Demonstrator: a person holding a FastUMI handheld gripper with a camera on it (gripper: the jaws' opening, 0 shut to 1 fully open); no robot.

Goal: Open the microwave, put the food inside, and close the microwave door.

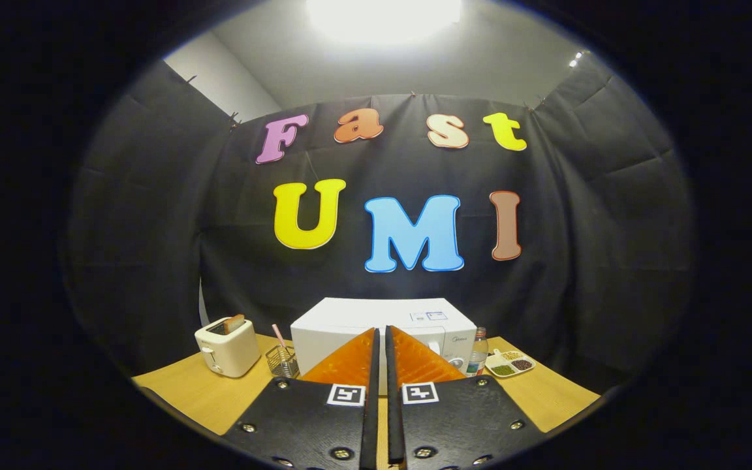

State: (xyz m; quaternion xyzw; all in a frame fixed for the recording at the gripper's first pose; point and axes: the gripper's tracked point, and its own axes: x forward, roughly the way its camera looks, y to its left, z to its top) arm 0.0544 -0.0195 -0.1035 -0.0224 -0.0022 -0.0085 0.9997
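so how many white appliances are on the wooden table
2: a white box-shaped microwave just beyond the shut gripper, and a cream plastic toaster to its left. The fingers may hide others.

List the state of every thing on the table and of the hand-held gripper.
microwave: door closed
toaster: upright, toast sticking out of the slot
wire basket: upright, straw inside
bottle: upright
divided tray: compartments filled
hand-held gripper: shut, holding nothing

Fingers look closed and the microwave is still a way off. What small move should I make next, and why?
Probably move the gripper forward toward the microwave while opening it. Its fingers sit nearly together with nothing between them, the white microwave stands beyond them with its door shut, and no contact shows yet.
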